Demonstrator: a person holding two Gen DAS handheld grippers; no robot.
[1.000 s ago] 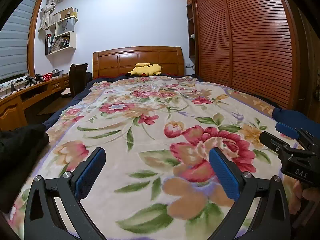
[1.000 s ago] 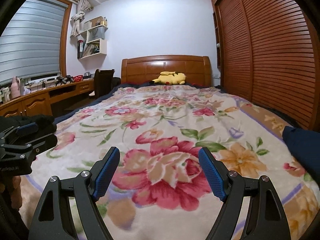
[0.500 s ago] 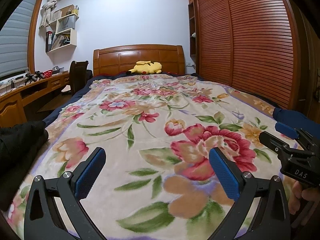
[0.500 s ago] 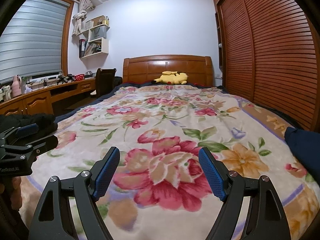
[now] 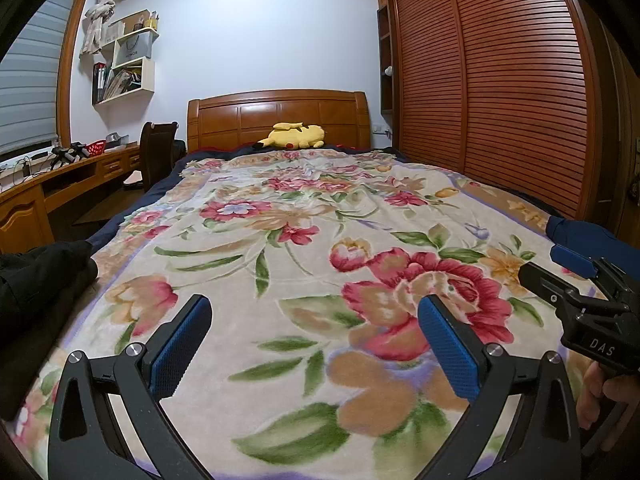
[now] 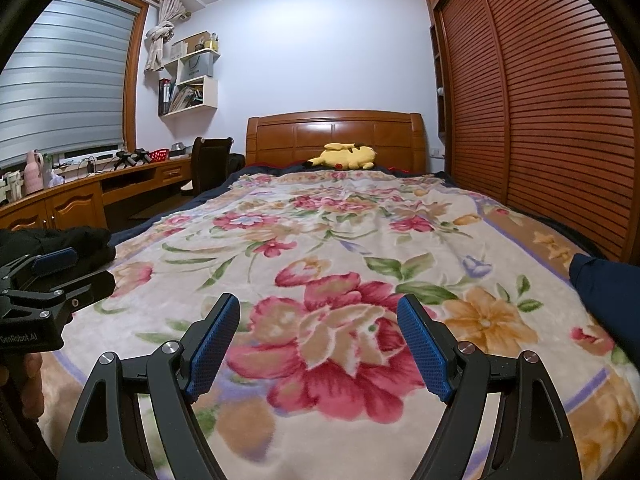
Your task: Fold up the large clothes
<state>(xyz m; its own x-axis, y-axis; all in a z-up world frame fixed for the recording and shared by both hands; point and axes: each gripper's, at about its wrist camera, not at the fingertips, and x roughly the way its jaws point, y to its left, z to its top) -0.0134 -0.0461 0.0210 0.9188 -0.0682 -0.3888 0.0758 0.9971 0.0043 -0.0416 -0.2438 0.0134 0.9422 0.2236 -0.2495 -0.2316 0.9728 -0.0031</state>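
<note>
Above the floral blanket (image 5: 280, 280) both the left gripper (image 5: 316, 344) and right gripper (image 6: 318, 344) hang with jaws apart, empty. Black clothes (image 5: 36, 272) lie at the bed's left edge, a navy garment (image 6: 604, 284) at its right. A pinch may catch blanket pile too.

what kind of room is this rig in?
A home bedroom: a bed with a wooden headboard and floral blanket, a louvred wardrobe along one wall, a built-in desk under the window.

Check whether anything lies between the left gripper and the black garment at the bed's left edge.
Nothing visible does. The left gripper hangs open over the floral blanket, and the black garment lies off to its left with only bare blanket between them.
</note>
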